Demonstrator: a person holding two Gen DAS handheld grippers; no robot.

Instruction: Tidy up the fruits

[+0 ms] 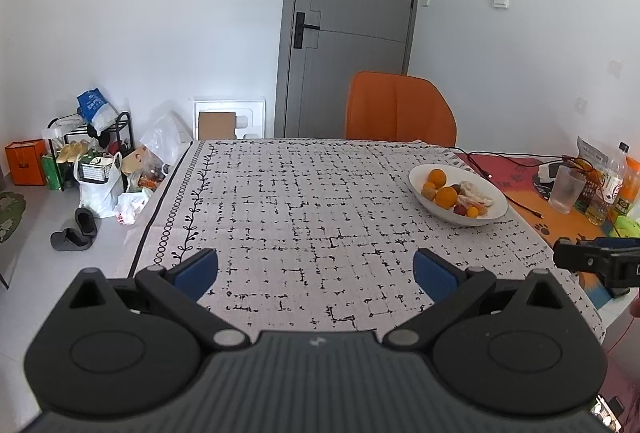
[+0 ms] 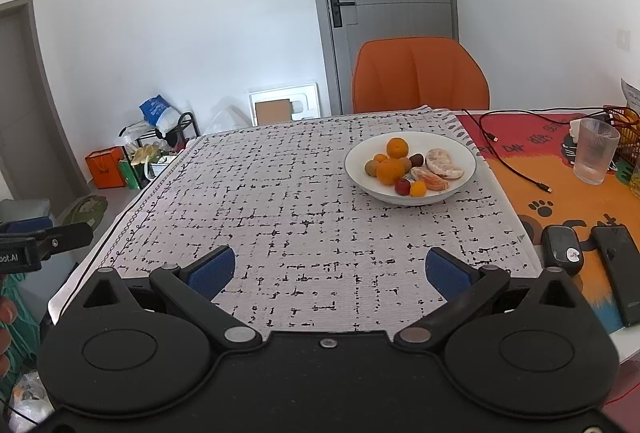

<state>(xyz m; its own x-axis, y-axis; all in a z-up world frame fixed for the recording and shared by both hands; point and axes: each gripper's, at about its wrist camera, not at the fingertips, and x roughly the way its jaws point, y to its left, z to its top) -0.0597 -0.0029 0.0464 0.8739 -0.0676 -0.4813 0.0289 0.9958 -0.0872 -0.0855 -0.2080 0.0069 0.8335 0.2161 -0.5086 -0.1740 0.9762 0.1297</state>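
Note:
A white bowl [image 2: 460, 147] stands on the patterned grey cloth [image 2: 300, 213] at the right side of the table; it also shows in the left wrist view [image 1: 496, 211]. It holds oranges [image 2: 390, 171], kiwis [image 2: 372, 167], peeled citrus pieces [image 2: 442, 163] and a small red fruit [image 2: 402, 187]. My left gripper [image 1: 316, 273] is open and empty above the near part of the cloth. My right gripper [image 2: 330, 269] is open and empty, also near the front, with the bowl ahead to its right.
An orange chair [image 2: 420, 77] stands behind the table. At the right are a glass [image 2: 594, 151], black cables [image 2: 508, 161], a phone [image 2: 618, 273], a small black device [image 2: 562, 249] and bottles [image 1: 612, 181]. Bags and a shoe rack [image 1: 96, 153] sit on the floor at left.

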